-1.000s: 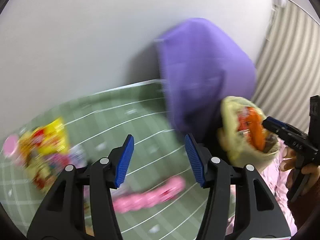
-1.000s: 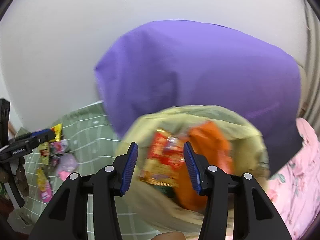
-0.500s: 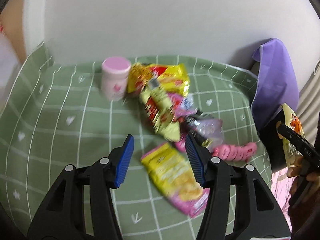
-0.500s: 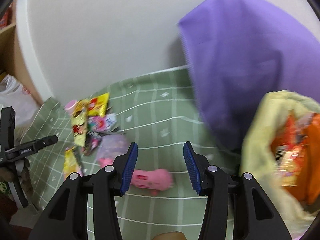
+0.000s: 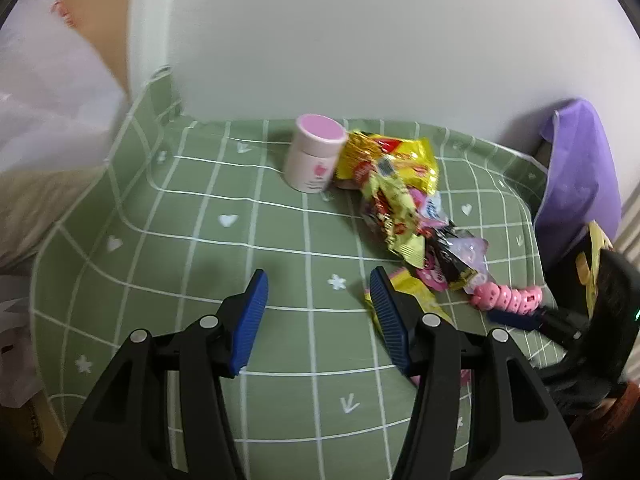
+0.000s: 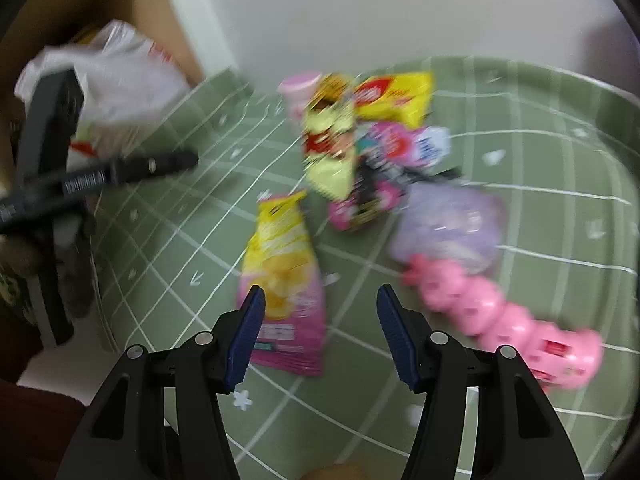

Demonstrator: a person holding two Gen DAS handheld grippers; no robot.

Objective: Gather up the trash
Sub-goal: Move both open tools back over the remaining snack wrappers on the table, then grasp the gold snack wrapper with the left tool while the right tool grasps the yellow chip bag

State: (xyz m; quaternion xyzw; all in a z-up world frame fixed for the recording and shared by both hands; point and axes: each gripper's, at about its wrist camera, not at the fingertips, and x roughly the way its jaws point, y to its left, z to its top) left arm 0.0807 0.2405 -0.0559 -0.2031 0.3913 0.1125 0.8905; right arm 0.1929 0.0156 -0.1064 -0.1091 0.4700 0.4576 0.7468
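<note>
A heap of snack wrappers point(image 5: 394, 196) lies on the green checked cloth point(image 5: 208, 248), also in the right wrist view point(image 6: 360, 136). A yellow and pink chip bag point(image 6: 282, 280) lies nearest, just beyond my right gripper point(image 6: 320, 300), which is open and empty above the cloth. A pink plastic strip of pots point(image 6: 508, 316) lies to its right, also in the left wrist view point(image 5: 510, 297). My left gripper point(image 5: 318, 284) is open and empty over bare cloth, left of the heap. The yellow trash bag point(image 5: 596, 256) shows at the right edge.
A pink-lidded jar point(image 5: 314, 154) stands by the wall behind the wrappers. A purple bag point(image 5: 576, 184) hangs at the table's right end. A white plastic bag point(image 6: 116, 76) and a cardboard box point(image 6: 160, 24) sit off the left end.
Both grippers have swung left, away from the purple bag and the yellow trash bag, and now face the wrapper heap on the cloth. Both stay open and empty.
</note>
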